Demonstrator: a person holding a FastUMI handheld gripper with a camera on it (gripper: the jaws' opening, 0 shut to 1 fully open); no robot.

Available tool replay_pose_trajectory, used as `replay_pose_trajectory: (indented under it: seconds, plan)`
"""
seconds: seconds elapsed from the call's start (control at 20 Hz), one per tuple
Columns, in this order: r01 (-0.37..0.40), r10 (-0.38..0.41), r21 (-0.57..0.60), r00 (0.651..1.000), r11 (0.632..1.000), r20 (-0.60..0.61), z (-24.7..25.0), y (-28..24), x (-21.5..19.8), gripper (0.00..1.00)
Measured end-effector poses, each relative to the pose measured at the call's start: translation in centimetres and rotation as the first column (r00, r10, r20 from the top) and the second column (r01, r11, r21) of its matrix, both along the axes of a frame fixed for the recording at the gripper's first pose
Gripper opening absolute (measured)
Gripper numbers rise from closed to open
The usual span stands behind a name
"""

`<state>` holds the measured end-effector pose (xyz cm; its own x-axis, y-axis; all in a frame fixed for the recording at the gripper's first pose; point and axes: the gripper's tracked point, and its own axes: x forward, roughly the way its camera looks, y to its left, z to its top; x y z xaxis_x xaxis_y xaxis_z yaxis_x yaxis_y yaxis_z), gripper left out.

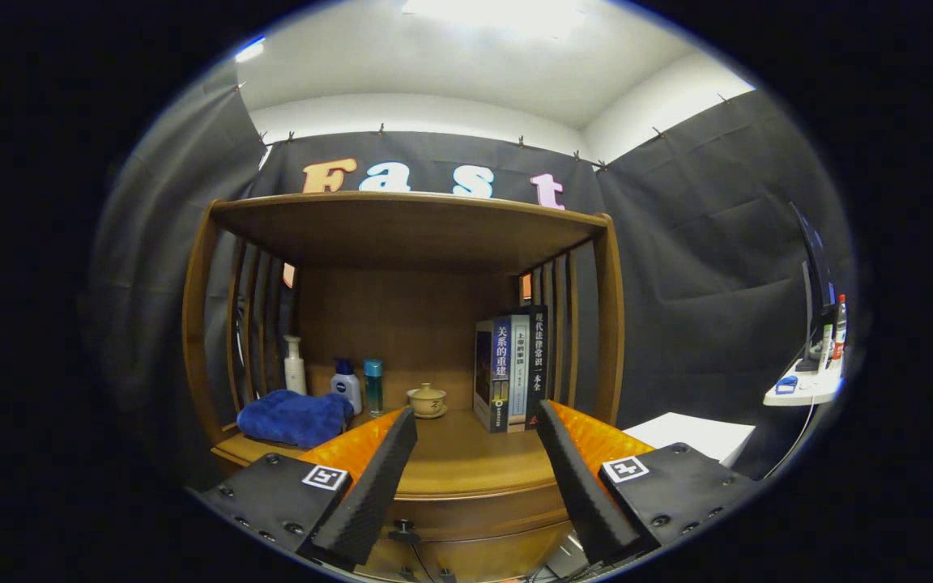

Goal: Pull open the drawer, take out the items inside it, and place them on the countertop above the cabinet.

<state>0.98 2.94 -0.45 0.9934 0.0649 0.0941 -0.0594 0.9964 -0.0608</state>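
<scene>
Gripper view rides on the gripper (pixel 475 461), faces the cabinet (pixel 402 356) front-on and close, level with the countertop (pixel 466 461); fingers spread, countertop between them, drawer (pixel 466 518) front just below

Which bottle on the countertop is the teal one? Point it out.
The slim teal bottle, rightmost of three, beside the cup; the others are white. The open tool holds nothing.

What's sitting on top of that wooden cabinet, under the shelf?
On the countertop: a blue cloth, three bottles, a small lidded cup and upright books. The open gripper holds nothing. The drawer below is closed, so its contents are hidden.
</scene>
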Motion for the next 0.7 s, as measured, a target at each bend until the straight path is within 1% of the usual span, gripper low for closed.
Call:
replay_pose_trajectory:
  seconds: [0.1,0.2,0.45,0.7]
  plan:
    - [-0.042,0.042,0.022,0.999,0.999,-0.015,-1.3,1.4,0.2,0.98]
    - [-0.065,0.067,0.043,0.997,0.997,-0.046,-3.3,2.4,0.7,0.98]
    - [-0.099,0.105,0.055,0.987,0.994,-0.123,-8.5,4.4,1.6,0.98]
    - [-0.109,0.12,0.073,0.977,0.991,-0.175,-12.8,5.3,2.8,0.98]
